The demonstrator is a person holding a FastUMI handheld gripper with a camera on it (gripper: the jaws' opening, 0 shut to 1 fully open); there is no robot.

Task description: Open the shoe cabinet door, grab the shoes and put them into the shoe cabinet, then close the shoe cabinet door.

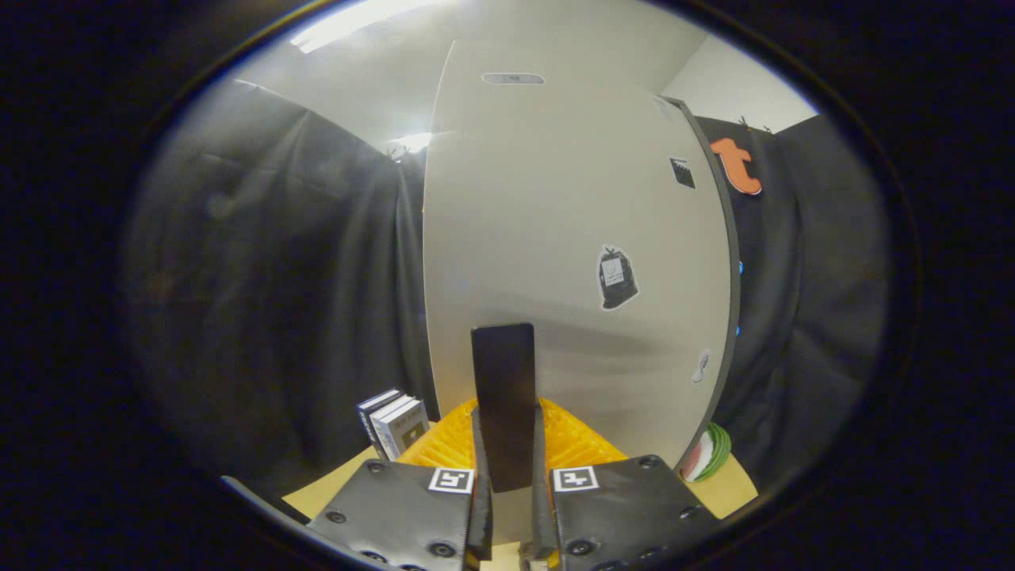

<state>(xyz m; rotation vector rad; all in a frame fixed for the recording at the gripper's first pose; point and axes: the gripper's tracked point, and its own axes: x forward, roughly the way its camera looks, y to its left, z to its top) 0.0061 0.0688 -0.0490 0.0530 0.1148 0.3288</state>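
The white shoe cabinet door (555, 206) stands upright right in front of me and carries a few small stickers. Its dark flat handle (503, 373) sticks out from the door's lower part towards me. My gripper (510, 406) is shut on this handle, with one finger (444, 448) pressing on each side of it. The door's dark side edge (731, 270) shows on the right. I cannot tell how far the door stands from the cabinet body.
A small stack of upright boxes or books (394, 424) stands on the tan surface (333, 488) left of the door's foot. A round green, white and red object (707, 452) lies to its right. Black cloth hangs on both sides.
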